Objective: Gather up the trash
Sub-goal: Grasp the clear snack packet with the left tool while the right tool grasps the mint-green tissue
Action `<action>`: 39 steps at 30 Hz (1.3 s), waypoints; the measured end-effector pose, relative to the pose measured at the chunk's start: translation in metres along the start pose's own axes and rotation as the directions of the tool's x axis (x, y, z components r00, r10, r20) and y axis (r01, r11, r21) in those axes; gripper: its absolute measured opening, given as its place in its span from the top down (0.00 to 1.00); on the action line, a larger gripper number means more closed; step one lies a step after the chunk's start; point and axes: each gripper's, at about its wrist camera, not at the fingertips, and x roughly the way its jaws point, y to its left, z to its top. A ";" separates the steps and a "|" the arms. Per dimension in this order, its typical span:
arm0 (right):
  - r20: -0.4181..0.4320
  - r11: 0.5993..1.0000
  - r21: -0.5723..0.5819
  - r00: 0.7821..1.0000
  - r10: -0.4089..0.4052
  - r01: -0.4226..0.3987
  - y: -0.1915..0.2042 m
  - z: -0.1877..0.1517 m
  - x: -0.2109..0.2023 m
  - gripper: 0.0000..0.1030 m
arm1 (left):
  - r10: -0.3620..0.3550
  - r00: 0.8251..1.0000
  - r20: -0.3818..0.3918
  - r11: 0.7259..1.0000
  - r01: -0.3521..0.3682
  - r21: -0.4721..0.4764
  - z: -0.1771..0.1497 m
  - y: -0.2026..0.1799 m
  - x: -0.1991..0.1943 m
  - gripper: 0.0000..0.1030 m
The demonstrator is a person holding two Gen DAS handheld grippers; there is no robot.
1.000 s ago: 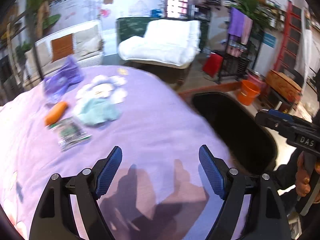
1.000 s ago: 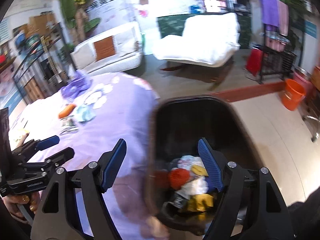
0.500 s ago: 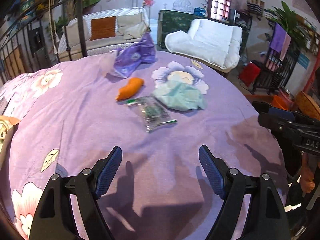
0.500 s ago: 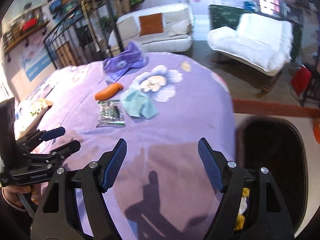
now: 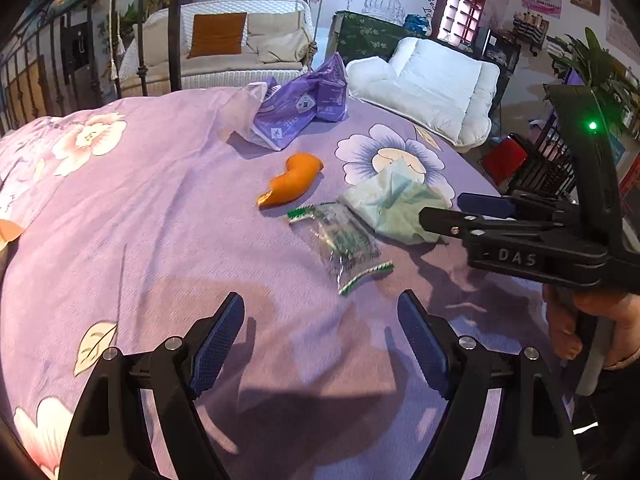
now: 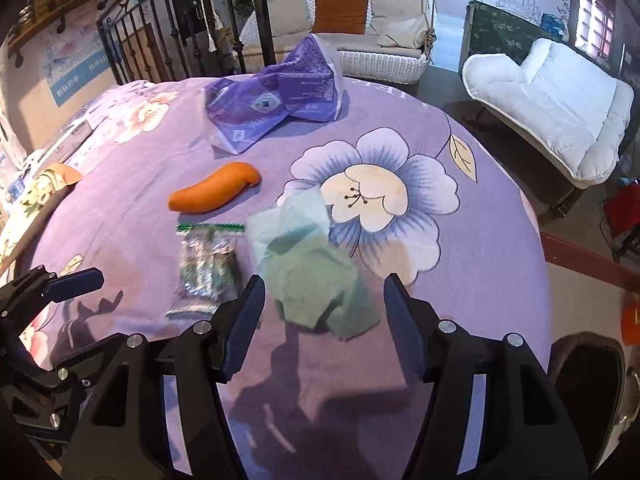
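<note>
Purple tablecloth (image 6: 120,216) bears orange peel (image 6: 214,193) lying lengthwise left-right

The dark bin (image 6: 588,364) is cut off by the picture's edge; the clear wrapper's (image 6: 206,268) print is blurred.

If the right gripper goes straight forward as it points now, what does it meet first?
Probably the green tissue: it lies just ahead, between the closing right gripper's fingers, not yet pinched. Depth is uncertain.

I am seeing a purple flowered tablecloth (image 6: 460,300), a white wicker sofa (image 6: 360,56) behind it, a white cushioned lounger (image 6: 560,96) standing rightward.
</note>
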 end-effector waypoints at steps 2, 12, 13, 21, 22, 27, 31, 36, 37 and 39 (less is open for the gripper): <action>-0.012 1.000 0.003 1.000 -0.008 0.008 -0.003 0.004 0.007 0.45 | -0.003 1.000 -0.015 1.000 0.003 -0.003 0.007 0.000 0.009 0.25; -0.046 0.997 0.028 0.997 0.069 -0.068 -0.013 0.005 0.025 0.93 | -0.015 0.996 -0.088 1.000 0.017 0.025 0.025 -0.005 0.044 0.31; -0.033 0.997 0.035 0.997 0.064 -0.063 -0.016 0.005 0.021 0.94 | -0.015 0.996 -0.092 0.999 0.017 0.028 0.026 -0.006 0.046 0.31; 0.060 0.994 0.101 0.998 0.034 -0.040 -0.040 0.002 -0.024 0.94 | -0.021 0.993 -0.113 1.000 0.023 0.019 0.037 -0.014 0.065 0.32; 0.070 0.994 0.108 0.997 0.026 -0.033 -0.042 0.000 -0.030 0.94 | -0.017 0.993 -0.114 1.000 0.020 0.020 0.038 -0.015 0.066 0.32; 0.095 0.988 0.148 0.995 0.021 -0.035 -0.051 -0.011 -0.045 0.94 | 0.034 0.994 -0.102 0.999 -0.030 0.040 0.041 -0.024 0.072 0.44; 0.106 0.983 0.178 0.994 0.023 -0.042 -0.057 -0.019 -0.052 0.94 | 0.055 0.994 -0.091 0.998 -0.052 0.040 0.042 -0.025 0.072 0.58; 0.121 0.978 0.202 0.992 0.036 -0.060 -0.059 -0.029 -0.063 0.94 | 0.026 0.996 -0.081 1.000 -0.026 0.004 0.044 -0.022 0.067 0.80; 0.126 0.977 0.203 0.992 0.033 -0.058 -0.059 -0.030 -0.065 0.94 | 0.015 0.997 -0.079 1.000 -0.016 -0.005 0.045 -0.022 0.066 0.81; 0.135 0.978 0.204 0.991 0.024 -0.052 -0.059 -0.034 -0.071 0.94 | -0.006 0.998 -0.070 1.000 0.004 -0.019 0.044 -0.021 0.060 0.87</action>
